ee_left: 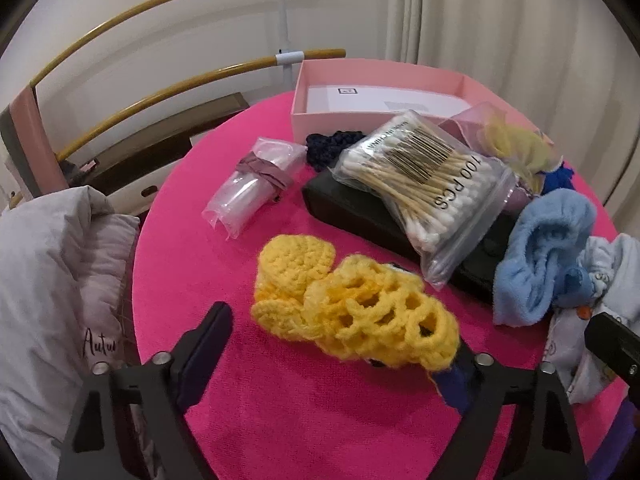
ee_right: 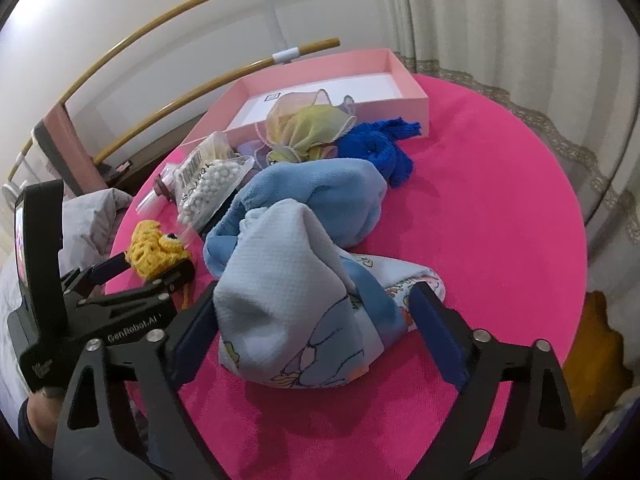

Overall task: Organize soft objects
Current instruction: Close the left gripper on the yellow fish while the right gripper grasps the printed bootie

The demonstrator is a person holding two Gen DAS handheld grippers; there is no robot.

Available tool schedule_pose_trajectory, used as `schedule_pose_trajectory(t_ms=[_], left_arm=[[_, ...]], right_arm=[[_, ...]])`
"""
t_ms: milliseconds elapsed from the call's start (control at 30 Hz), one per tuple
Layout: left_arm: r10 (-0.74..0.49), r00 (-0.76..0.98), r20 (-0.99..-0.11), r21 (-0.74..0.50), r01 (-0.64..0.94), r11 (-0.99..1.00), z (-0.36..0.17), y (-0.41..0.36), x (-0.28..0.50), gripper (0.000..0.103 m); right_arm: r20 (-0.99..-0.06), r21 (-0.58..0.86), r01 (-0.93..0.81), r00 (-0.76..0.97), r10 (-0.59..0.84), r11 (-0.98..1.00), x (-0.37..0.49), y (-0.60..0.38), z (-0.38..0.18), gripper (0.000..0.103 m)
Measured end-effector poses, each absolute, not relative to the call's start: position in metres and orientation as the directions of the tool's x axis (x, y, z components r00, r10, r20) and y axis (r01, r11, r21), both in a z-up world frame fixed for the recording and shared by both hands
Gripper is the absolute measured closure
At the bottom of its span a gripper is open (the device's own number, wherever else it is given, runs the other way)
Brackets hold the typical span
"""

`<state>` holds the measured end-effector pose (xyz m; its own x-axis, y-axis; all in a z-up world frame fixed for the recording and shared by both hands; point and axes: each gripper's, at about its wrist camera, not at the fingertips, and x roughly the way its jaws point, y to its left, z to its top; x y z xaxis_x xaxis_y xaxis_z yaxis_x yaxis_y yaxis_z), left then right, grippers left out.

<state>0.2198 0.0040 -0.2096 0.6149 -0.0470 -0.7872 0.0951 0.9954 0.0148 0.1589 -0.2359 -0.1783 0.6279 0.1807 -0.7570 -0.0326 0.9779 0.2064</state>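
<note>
— Nearest the left wrist camera, what's between the fingers?

— Left gripper [ee_left: 336, 344] stands wide apart over the round desk with the bright pink cloth [ee_left: 280, 420]. A yellow crocheted yarn piece with open loops [ee_left: 356, 300] lies between the fingers, draped over the tip of the right finger; the left finger is clear of it. Whether it is lifted or resting I cannot tell.

— And the other side?

— Right gripper [ee_right: 316, 320] is also spread wide, its fingers flanking a pale blue printed cloth bundle [ee_right: 288, 312] on the desk. The left finger looks to touch the bundle's side; the right one sits just beside its far end.

— Around them?

— A light blue fleece cloth [ee_right: 312, 200] lies against the bundle, a royal blue knitted piece [ee_right: 384, 148] beyond it. A clear zip bag of cotton swabs [ee_left: 424, 188] rests on a black rectangular case [ee_left: 360, 212]. An open pink cardboard box [ee_left: 320, 120] stands at the desk's far edge.
</note>
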Motion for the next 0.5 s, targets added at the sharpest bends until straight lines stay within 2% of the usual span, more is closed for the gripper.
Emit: schedule_pose_trajectory(t_ms=[33,100,267,333,367,400,433,467,500], left_arm=[[-0.065,0.61,-0.79,-0.004,0.101,0.995,-0.21,0.007,0.221,0.033],[-0.091,0.605,-0.791,-0.032,0.107,0.994,-0.21,0.012,0.222,0.043],[-0.126,0.599,-0.791,-0.065,0.123,0.99,-0.209,0.022,0.225,0.058],[-0.105,0.601,-0.792,-0.039,0.121,0.992,-0.209,0.02,0.227,0.058],[-0.088,0.605,-0.791,-0.021,0.117,0.993,-0.207,0.018,0.226,0.055],[-0.071,0.614,-0.786,-0.004,0.11,0.994,-0.206,0.016,0.226,0.049],[-0.052,0.621,-0.782,0.011,0.098,0.995,-0.205,0.015,0.227,0.044],[-0.042,0.626,-0.779,0.02,0.091,0.996,-0.203,0.012,0.225,0.034],[-0.038,0.636,-0.771,0.025,0.09,0.996,-0.202,0.011,0.226,0.031]], right_arm=[[-0.752,0.209,-0.036,0.633,0.184,0.977,0.159,-0.236,-0.177,0.02],[-0.737,0.226,-0.05,0.644,0.204,0.973,0.157,-0.238,-0.172,0.034],[-0.746,0.211,-0.058,0.635,0.199,0.976,0.158,-0.236,-0.172,0.037],[-0.748,0.214,-0.043,0.636,0.192,0.976,0.159,-0.235,-0.172,0.036],[-0.75,0.213,-0.036,0.634,0.187,0.976,0.161,-0.235,-0.173,0.028],[-0.752,0.214,-0.032,0.633,0.185,0.976,0.161,-0.234,-0.175,0.022],[-0.754,0.203,-0.024,0.634,0.172,0.979,0.163,-0.234,-0.177,0.02],[-0.753,0.205,-0.022,0.635,0.172,0.978,0.163,-0.235,-0.179,0.02],[-0.749,0.215,-0.021,0.638,0.179,0.976,0.163,-0.237,-0.18,0.02]])
